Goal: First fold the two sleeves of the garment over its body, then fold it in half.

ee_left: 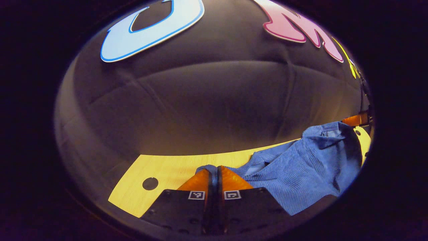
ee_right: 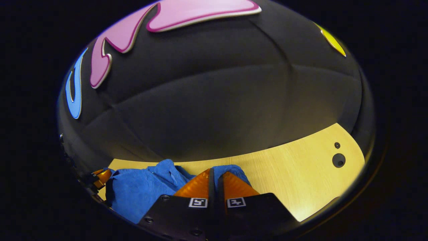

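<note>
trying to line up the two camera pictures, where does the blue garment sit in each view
Left gripper view: the blue garment fills the lower right, running from this gripper's closed jaws out to the right edge.
Right gripper view: the blue garment lies lower left, bunched at this gripper's closed jaws.
Shared landmark: the wooden table, with a round dark hole in it.

left gripper [ee_left: 214, 171]: fingers drawn together, a fold of the blue garment [ee_left: 301, 170] pinched between the tips, pointing toward 12 o'clock | right gripper [ee_right: 214, 174]: fingers likewise closed, apparently nipping the cloth at the tips | each gripper glimpsed at the other's view edge, near 3 and 9 o'clock
</note>
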Tool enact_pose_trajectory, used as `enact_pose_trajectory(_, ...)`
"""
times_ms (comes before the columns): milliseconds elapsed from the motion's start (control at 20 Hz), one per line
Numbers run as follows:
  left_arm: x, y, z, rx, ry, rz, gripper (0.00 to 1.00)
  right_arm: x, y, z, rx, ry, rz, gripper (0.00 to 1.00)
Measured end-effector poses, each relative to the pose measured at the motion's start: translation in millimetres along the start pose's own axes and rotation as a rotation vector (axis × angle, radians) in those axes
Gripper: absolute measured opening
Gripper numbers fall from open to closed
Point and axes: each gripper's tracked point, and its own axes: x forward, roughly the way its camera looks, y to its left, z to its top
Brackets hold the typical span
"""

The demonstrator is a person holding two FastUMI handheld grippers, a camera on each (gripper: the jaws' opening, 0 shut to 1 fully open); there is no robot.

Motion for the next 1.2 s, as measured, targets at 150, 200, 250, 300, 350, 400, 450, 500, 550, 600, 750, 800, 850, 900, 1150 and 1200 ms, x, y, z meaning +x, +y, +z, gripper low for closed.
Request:
enact_pose_trajectory(150, -27, -24, 4, 0.011, 0.051, -0.013, 0.56, -10, -11, -13, -0.086, 0.019, -0.038, 0.22)
enact_pose_trajectory(200, -38, -30, 9, 0.004, 0.026, -0.004, 0.82, -20, -13, -9, -0.119, -0.003, -0.050, 0.48)
enact_pose_trajectory(250, -54, -34, 19, -0.002, -0.008, 0.018, 0.82, -30, -15, -8, -0.146, -0.041, -0.067, 0.74)
enact_pose_trajectory(300, -68, -35, 25, -0.003, -0.050, 0.033, 0.86, -47, -14, 10, -0.165, -0.084, -0.078, 1.00)
enact_pose_trajectory(350, -88, -36, 32, -0.008, -0.102, 0.047, 0.86, -65, -8, 24, -0.167, -0.138, -0.079, 0.98)
enact_pose_trajectory(400, -114, -36, 42, -0.017, -0.147, 0.052, 0.86, -86, -5, 37, -0.164, -0.186, -0.084, 0.99)
enact_pose_trajectory(450, -142, -38, 51, -0.039, -0.188, 0.047, 0.86, -114, -1, 51, -0.155, -0.244, -0.081, 0.98)
enact_pose_trajectory(500, -168, -38, 57, -0.071, -0.228, 0.034, 0.85, -140, 4, 61, -0.148, -0.292, -0.069, 0.98)
enact_pose_trajectory(550, -199, -37, 63, -0.106, -0.280, 0.018, 0.86, -169, 8, 66, -0.142, -0.342, -0.051, 0.98)
enact_pose_trajectory(600, -227, -33, 67, -0.134, -0.338, 0.002, 0.86, -196, 14, 71, -0.123, -0.394, -0.024, 0.98)
enact_pose_trajectory(750, -326, -25, 75, -0.141, -0.547, -0.047, 0.86, -283, 40, 62, -0.099, -0.453, 0.077, 0.98)
enact_pose_trajectory(800, -364, -27, 66, -0.136, -0.570, -0.039, 0.86, -317, 52, 53, -0.101, -0.464, 0.085, 0.98)
enact_pose_trajectory(850, -396, -27, 60, -0.136, -0.594, -0.027, 0.83, -348, 60, 47, -0.114, -0.487, 0.097, 0.97)
enact_pose_trajectory(900, -426, -29, 57, -0.135, -0.619, -0.032, 0.82, -379, 72, 44, -0.136, -0.526, 0.117, 0.97)
enact_pose_trajectory(1150, -540, -59, 17, -0.167, -0.591, -0.136, 0.86, -509, 121, 30, -0.265, -0.701, 0.177, 0.96)
enact_pose_trajectory(1200, -554, -61, 13, -0.188, -0.590, -0.144, 0.82, -528, 126, 28, -0.274, -0.710, 0.176, 0.96)
